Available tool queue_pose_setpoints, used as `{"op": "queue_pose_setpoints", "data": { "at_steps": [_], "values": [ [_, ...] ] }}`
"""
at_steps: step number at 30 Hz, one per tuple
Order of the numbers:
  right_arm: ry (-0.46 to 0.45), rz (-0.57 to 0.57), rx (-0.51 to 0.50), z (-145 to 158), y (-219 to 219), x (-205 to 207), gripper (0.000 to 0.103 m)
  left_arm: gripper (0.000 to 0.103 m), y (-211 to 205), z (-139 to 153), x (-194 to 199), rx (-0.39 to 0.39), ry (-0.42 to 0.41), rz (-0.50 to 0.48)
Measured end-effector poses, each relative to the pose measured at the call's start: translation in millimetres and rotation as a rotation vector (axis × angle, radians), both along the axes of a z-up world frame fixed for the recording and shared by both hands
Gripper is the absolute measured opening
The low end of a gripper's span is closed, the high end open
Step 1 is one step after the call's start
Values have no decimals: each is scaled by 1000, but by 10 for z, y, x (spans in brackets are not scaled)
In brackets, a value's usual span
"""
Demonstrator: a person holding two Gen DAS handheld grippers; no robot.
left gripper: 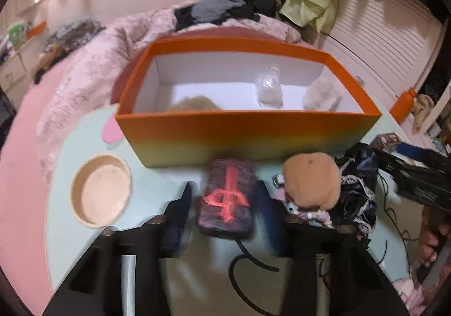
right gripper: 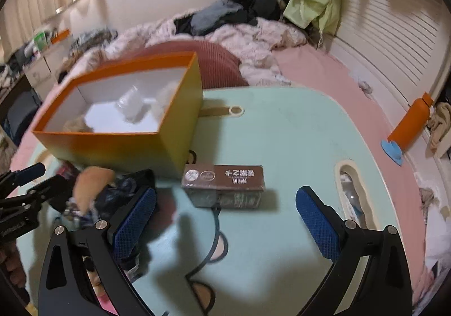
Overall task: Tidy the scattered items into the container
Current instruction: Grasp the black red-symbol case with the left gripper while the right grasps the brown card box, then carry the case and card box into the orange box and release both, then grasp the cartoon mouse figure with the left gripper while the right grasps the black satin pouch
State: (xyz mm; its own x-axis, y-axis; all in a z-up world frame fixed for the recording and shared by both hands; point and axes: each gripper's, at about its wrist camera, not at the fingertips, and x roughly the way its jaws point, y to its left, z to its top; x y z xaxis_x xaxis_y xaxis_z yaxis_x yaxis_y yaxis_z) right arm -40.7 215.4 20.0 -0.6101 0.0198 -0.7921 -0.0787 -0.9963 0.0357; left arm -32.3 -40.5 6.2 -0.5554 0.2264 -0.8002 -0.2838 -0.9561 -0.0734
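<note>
An orange box (left gripper: 248, 130) with a white inside stands on the pale green table (left gripper: 64, 237). It holds a clear plastic bag (left gripper: 269, 88), a white fluffy item (left gripper: 321, 97) and a tan fluffy item (left gripper: 194, 103). My left gripper (left gripper: 225, 197) is open, its fingers on either side of a dark pouch with a red symbol (left gripper: 227, 199), not touching it. A tan plush (left gripper: 311, 180) and dark lacy cloth (left gripper: 358, 197) lie to its right. My right gripper (right gripper: 225, 217) is open and empty, just short of a brown carton (right gripper: 225, 185). The box shows in the right wrist view (right gripper: 124, 144).
A round cup recess (left gripper: 101, 192) is sunk in the table's left side, and a long slot (right gripper: 352, 195) on its right. An orange bottle (right gripper: 410, 121) lies on the pink bedding. A rumpled quilt and clothes lie behind the box. A black cable (left gripper: 248, 259) trails on the table.
</note>
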Motion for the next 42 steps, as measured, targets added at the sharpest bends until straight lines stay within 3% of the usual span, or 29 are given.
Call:
{"op": "queue_pose_setpoints", "data": {
  "at_steps": [1,2,3,7,11,15,18,22,27,29,30,33,42],
  "values": [
    [-12,3,-3,-29,5,-16,76,38,-13,6,21,0,8,-6],
    [-38,18,-20,-71,5,-58,57,38,-24,17,50,-1,17,-18],
    [-36,29,-29,-71,10,-44,56,38,-42,33,81,-1,27,-20],
    [46,59,-29,85,-1,91,56,37,-164,242,213,40,72,-3],
    [138,68,-54,408,8,173,56,37,-232,653,262,111,151,-11],
    [229,113,-63,782,-104,91,56,37,-149,1031,154,126,246,-25],
    [275,142,-50,953,-229,-41,56,38,-55,1166,13,134,273,-32],
    [271,176,-72,974,-349,-271,56,38,87,1146,-231,133,258,-39],
    [210,197,-114,760,-439,-573,57,41,219,853,-549,129,171,-22],
    [182,206,-159,642,-432,-686,58,68,218,736,-634,121,137,-4],
    [163,208,-175,589,-426,-742,60,72,210,698,-657,116,133,9],
    [131,179,-192,482,-388,-838,73,72,158,640,-662,114,133,27],
    [167,128,-213,590,-195,-730,75,72,-47,772,-527,151,154,66]
  ]
}}
